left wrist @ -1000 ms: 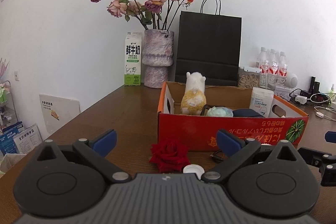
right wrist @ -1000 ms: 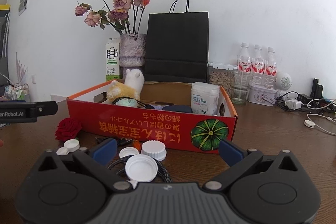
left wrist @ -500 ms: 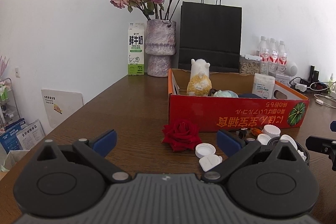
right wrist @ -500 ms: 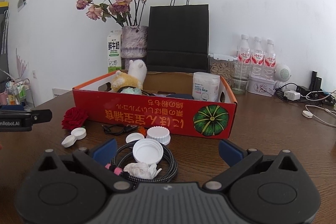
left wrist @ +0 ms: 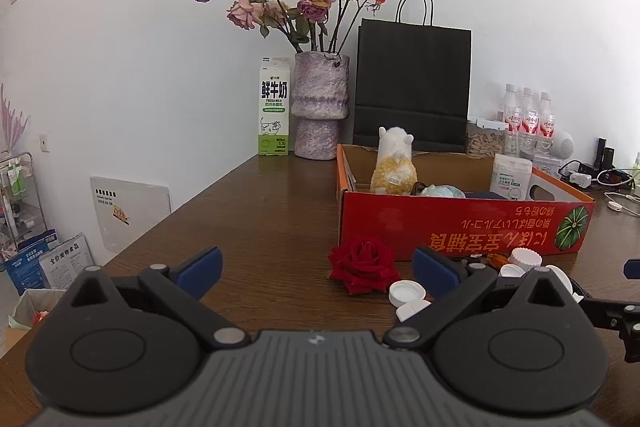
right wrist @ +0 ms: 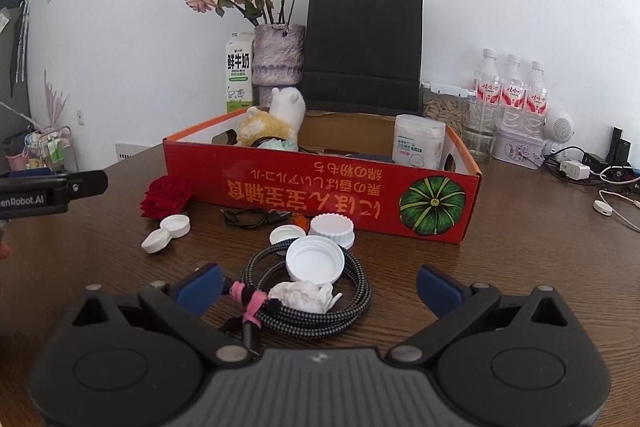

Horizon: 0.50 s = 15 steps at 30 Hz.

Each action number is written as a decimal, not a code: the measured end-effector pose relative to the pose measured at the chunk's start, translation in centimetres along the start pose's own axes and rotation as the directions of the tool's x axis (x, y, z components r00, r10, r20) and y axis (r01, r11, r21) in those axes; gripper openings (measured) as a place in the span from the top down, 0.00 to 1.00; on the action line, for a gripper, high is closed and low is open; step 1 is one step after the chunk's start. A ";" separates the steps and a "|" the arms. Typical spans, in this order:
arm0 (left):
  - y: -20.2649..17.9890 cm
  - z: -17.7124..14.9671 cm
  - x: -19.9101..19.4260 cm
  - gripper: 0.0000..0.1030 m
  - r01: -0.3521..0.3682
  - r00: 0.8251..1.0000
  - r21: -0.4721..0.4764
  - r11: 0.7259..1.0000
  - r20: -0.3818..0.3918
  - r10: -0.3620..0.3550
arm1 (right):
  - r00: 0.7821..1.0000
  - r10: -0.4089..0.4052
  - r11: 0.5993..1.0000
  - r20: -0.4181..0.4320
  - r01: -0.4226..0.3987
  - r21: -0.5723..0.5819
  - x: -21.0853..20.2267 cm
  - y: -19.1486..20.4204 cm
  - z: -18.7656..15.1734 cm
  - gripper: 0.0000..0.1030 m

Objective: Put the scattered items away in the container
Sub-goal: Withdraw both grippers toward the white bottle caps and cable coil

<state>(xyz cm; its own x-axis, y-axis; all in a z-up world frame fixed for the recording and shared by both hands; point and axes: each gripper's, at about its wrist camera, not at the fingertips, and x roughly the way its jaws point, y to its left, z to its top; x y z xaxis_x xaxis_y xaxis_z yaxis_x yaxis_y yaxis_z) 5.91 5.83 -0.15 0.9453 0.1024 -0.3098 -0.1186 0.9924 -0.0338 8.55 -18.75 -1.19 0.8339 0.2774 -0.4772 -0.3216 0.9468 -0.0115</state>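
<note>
White wall and a dark wooden worktop [right wrist: 520, 247] frame what we see, with the red cardboard box [right wrist: 320, 187] as our landmark, a plush toy and a white tub already inside it. Everything loose lies in front of the box's long printed wall: a red rose [right wrist: 166, 197] off its left corner, white caps [right wrist: 316, 259] near the middle, a crumpled tissue [right wrist: 304, 295] and a coiled braided cable [right wrist: 308, 307] further out from the box.

Our right claw [right wrist: 320, 287] is released, jaws spread wide, with the cable coil and tissue lying directly between its fingers (the coil's bundled pink-tied end points toward the left finger). Our left claw [left wrist: 316, 271] is likewise released and holds nothing; the rose [left wrist: 364, 263] sits just ahead, right of its centre line.

We judge the right hand nearer the cable, the left nearer the rose.
</note>
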 end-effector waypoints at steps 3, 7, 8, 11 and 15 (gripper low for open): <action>0.5 0.0 0.0 0.00 -0.002 1.000 -0.011 1.000 -0.007 0.002 | 0.998 0.033 0.999 -0.061 -0.033 0.005 1.1 0.2 0.1 0.00; 0.7 0.0 0.2 0.00 -0.003 1.000 -0.027 1.000 -0.020 0.003 | 0.996 0.024 0.999 -0.082 -0.020 0.050 2.0 0.1 0.4 0.00; 0.8 0.0 0.3 0.00 -0.003 1.000 -0.027 1.000 -0.024 0.002 | 0.996 0.023 0.998 -0.084 -0.017 0.066 2.2 0.1 0.7 0.00; 0.7 0.0 0.3 0.00 -0.002 1.000 -0.025 1.000 -0.028 0.002 | 0.995 -0.003 0.997 -0.098 0.011 0.081 3.3 0.5 1.6 0.00; 0.7 0.0 0.3 0.00 -0.005 1.000 -0.019 1.000 -0.025 0.004 | 0.986 -0.032 0.996 -0.161 0.045 0.081 5.5 0.8 2.3 0.00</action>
<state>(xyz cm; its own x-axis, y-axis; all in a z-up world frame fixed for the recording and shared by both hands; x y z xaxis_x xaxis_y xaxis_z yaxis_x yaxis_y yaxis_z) 6.09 6.51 -0.25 0.9369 0.1051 -0.3335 -0.1288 0.9904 -0.0499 13.94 -16.10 -1.86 0.7604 0.2173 -0.6120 -0.2459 0.9685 0.0384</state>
